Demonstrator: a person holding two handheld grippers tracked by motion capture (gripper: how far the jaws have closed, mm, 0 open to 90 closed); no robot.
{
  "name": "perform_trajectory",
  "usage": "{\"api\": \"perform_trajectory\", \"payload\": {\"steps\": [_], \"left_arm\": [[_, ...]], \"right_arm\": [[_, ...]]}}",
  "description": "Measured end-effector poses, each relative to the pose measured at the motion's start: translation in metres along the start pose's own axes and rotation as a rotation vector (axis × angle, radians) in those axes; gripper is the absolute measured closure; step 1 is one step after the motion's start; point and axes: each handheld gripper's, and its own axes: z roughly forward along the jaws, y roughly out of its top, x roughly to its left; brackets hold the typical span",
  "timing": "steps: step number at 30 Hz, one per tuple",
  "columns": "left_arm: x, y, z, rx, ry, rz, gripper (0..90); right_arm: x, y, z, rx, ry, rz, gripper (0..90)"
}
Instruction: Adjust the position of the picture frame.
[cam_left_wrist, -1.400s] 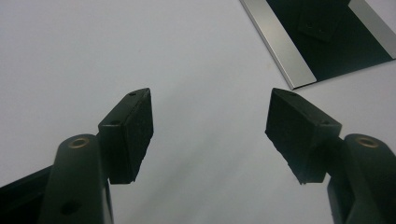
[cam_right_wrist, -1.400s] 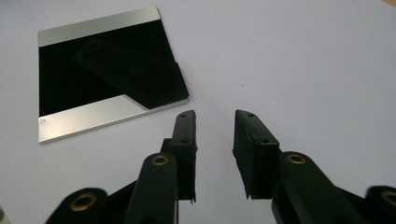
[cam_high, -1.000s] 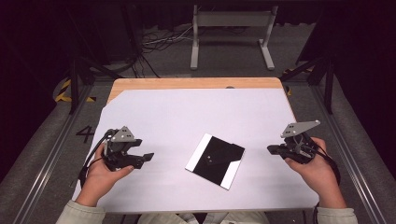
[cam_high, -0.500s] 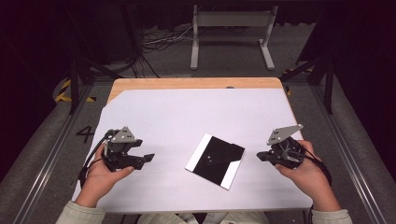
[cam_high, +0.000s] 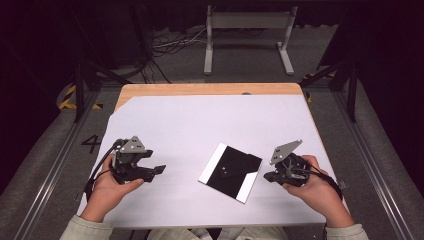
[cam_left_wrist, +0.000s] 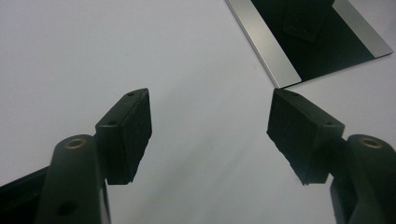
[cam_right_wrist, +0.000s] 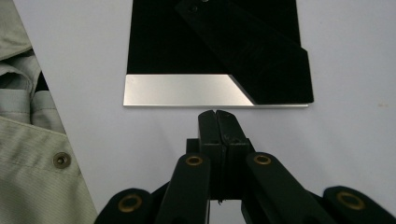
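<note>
A flat black square plate with silver strips along two sides lies on the white table sheet, slightly turned. My right gripper is shut with nothing between its jaws; its tip sits just off the plate's right silver edge, a small gap apart. My left gripper rests on the sheet at the left, well away from the plate, jaws open and empty. In the left gripper view the plate's corner lies beyond the open fingers.
A wooden table edge runs along the far side. A metal frame stand and cables lie on the floor beyond. A pale sleeve shows beside the right gripper.
My right gripper has moved left and a little down towards the plate's right edge. The left gripper and the plate have stayed in place.
</note>
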Motion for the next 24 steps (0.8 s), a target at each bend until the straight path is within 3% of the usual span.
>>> {"api": "perform_trajectory", "payload": {"steps": [24], "left_arm": [[-0.001,-0.001,0.004,0.001,-0.003,0.008,30.5]], "right_arm": [[0.016,0.009,0.046,0.089,0.113,-0.071,89.8]]}}
